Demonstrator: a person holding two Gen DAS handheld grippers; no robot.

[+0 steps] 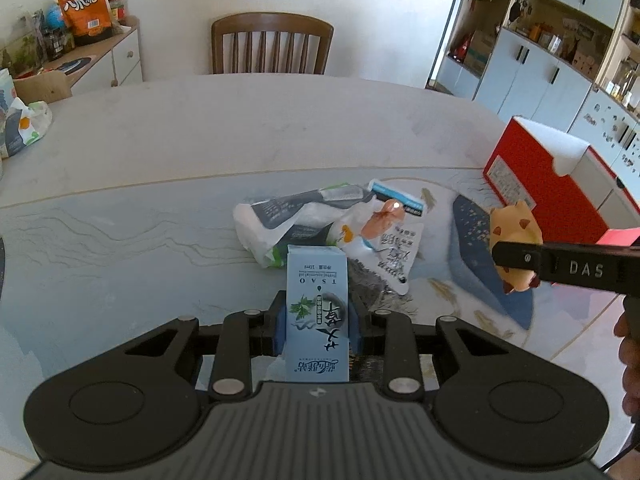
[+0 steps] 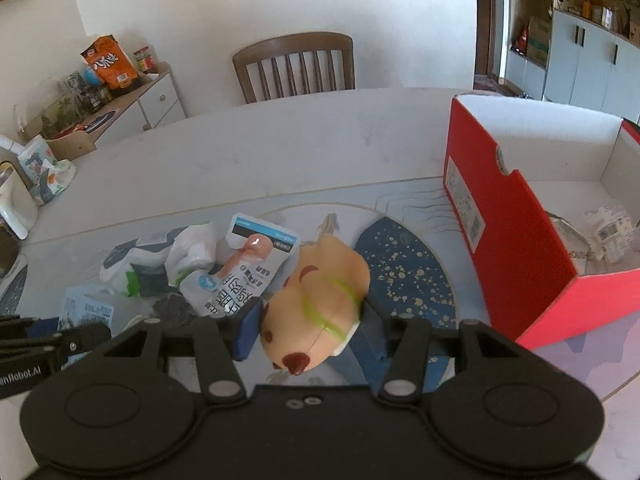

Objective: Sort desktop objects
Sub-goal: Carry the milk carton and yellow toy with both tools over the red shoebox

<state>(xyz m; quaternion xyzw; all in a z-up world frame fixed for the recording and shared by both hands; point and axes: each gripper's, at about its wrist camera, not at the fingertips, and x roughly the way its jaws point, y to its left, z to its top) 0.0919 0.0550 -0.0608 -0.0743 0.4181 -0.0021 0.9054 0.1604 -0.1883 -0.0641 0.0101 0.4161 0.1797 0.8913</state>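
Note:
My left gripper [image 1: 318, 316] is shut on a tall pale-blue carton [image 1: 317, 312] printed with leaves and dark lettering, held above the table. To its right my right gripper [image 2: 310, 320] is shut on a tan plush animal toy [image 2: 316, 304] with a green stripe and dark red spots; the same toy [image 1: 514, 240] shows in the left wrist view behind the other gripper's black finger. An open red box [image 2: 516, 232] with a white inside stands at the right, with a clear plastic packet [image 2: 608, 236] lying in it.
A heap of plastic pouches [image 1: 320, 220] lies on the table mat, one with a pink figure [image 2: 250, 256]. A wooden chair [image 1: 272, 44] stands at the table's far side. A sideboard [image 1: 80, 60] with an orange snack bag [image 1: 84, 4] is far left.

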